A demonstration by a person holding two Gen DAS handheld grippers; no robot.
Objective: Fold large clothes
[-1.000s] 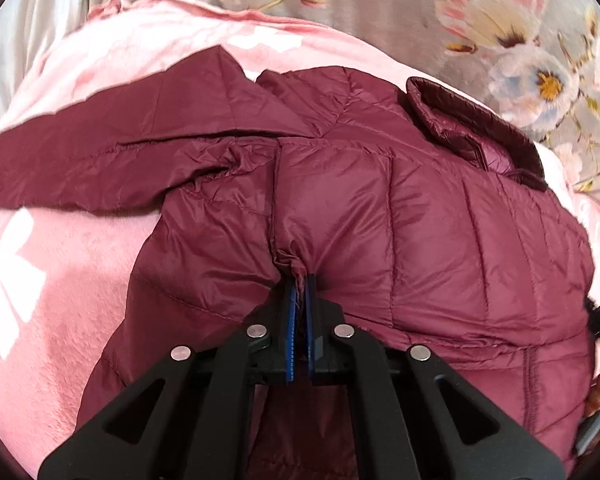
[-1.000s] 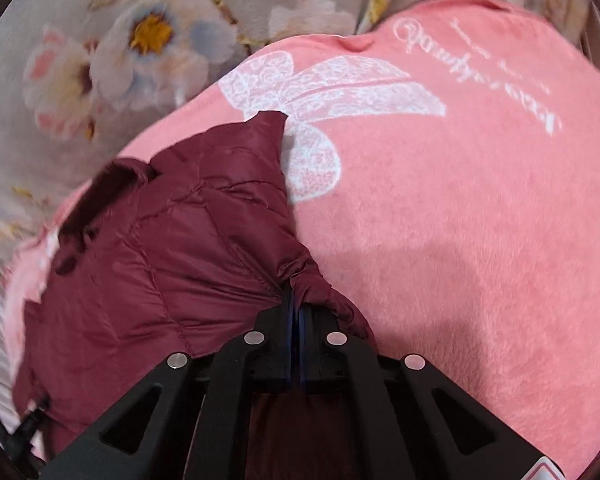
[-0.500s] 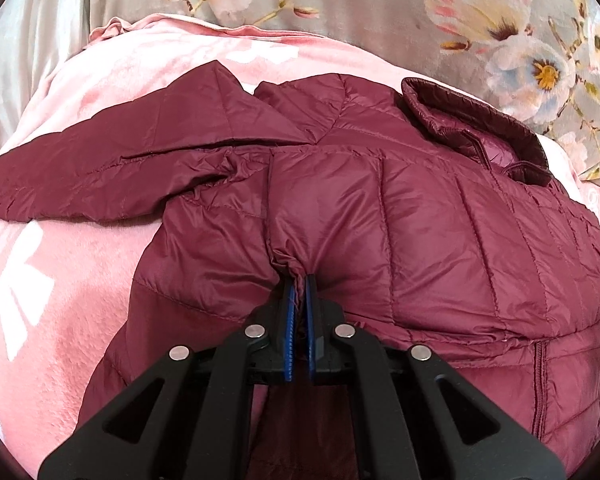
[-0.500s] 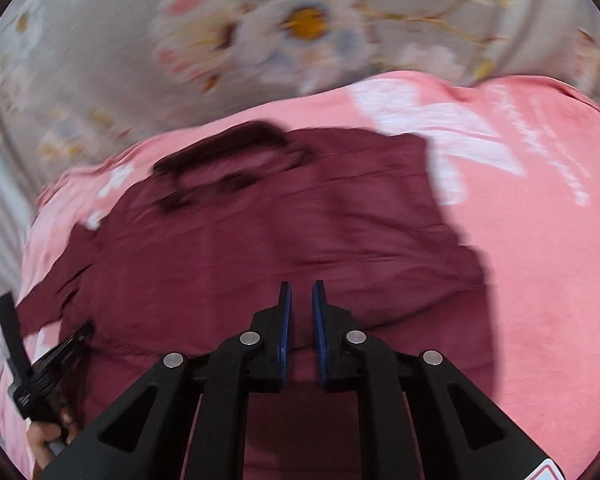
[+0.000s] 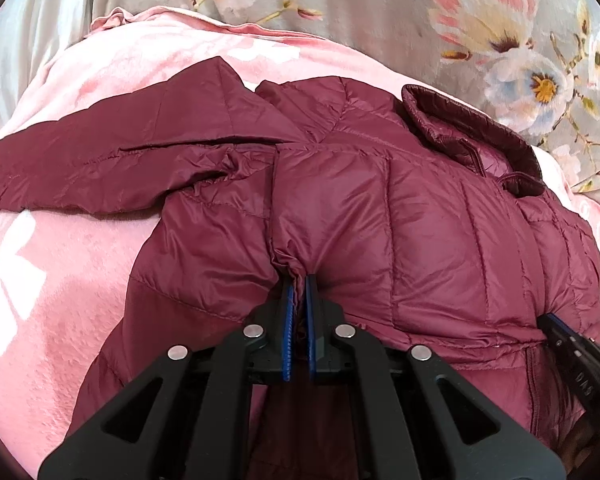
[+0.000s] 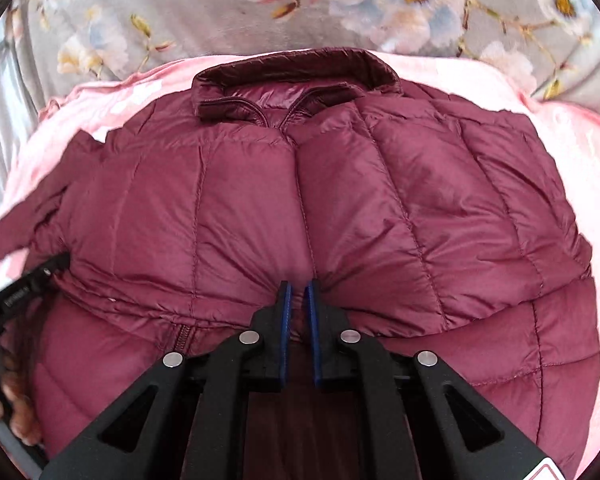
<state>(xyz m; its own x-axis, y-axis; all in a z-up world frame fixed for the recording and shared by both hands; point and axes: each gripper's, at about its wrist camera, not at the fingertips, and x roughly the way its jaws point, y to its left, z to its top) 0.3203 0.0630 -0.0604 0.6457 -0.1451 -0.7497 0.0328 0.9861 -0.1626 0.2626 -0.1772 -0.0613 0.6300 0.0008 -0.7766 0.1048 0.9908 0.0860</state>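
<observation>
A maroon quilted puffer jacket (image 5: 420,216) lies front up on a pink blanket, collar (image 5: 472,136) at the far side. One sleeve (image 5: 112,160) stretches out to the left. My left gripper (image 5: 298,280) is shut on a pinch of the jacket's fabric at the left side seam. In the right wrist view the jacket (image 6: 380,208) fills the frame, collar (image 6: 296,76) at the top. My right gripper (image 6: 298,286) rests at the jacket's front by the zipper line, jaws a narrow gap apart, with fabric bulging between them.
The pink blanket (image 5: 60,280) with white flower prints lies over a grey floral bedsheet (image 5: 380,12). The right gripper shows at the right edge of the left wrist view (image 5: 580,356). The left gripper and the hand holding it show at the left edge of the right wrist view (image 6: 16,292).
My right gripper let go of the jacket's right edge, swung left over the jacket and came down at its front middle. My left gripper kept its hold and barely moved.
</observation>
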